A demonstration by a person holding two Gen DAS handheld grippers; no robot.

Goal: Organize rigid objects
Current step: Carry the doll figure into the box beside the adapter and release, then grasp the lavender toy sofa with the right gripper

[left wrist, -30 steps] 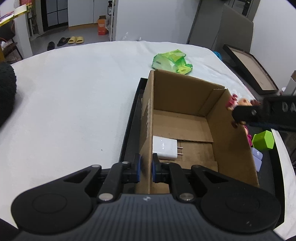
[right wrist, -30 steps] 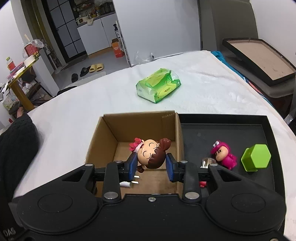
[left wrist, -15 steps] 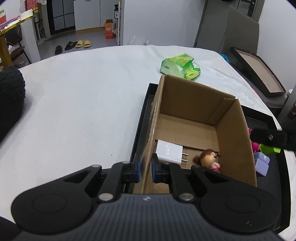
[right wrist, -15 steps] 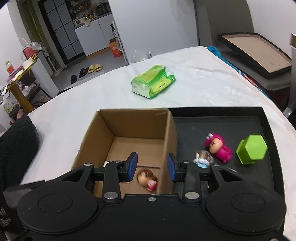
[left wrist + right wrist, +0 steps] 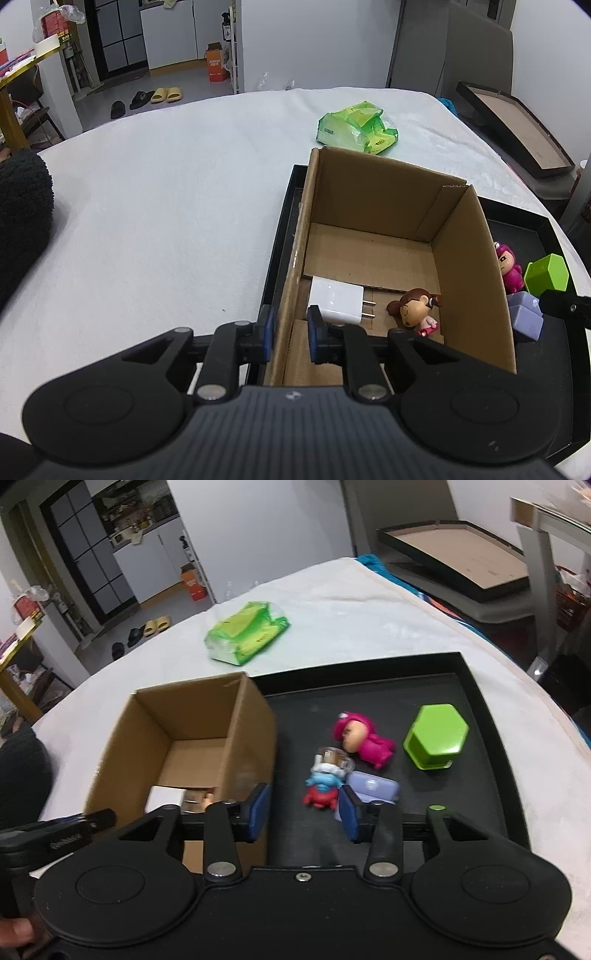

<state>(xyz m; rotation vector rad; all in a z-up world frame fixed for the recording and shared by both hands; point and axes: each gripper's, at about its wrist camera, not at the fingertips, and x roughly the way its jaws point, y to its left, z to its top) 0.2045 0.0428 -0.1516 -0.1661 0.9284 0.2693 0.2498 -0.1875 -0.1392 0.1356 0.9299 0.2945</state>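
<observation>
left wrist view: left tongs (image 5: 290,338) straddle the box (image 5: 469,266) wall, easing open, pads barely clear. right tongs (image 5: 303,812) opening, empty, above the tray (image 5: 480,701); doll (image 5: 417,310) lies in the box.

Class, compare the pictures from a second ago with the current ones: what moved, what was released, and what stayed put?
The right claw let go of the brown-haired doll, which now lies in the cardboard box beside the white charger. It then swung over the black tray, jaws opening and empty. The left claw stayed at the box wall, now loosening.
</observation>
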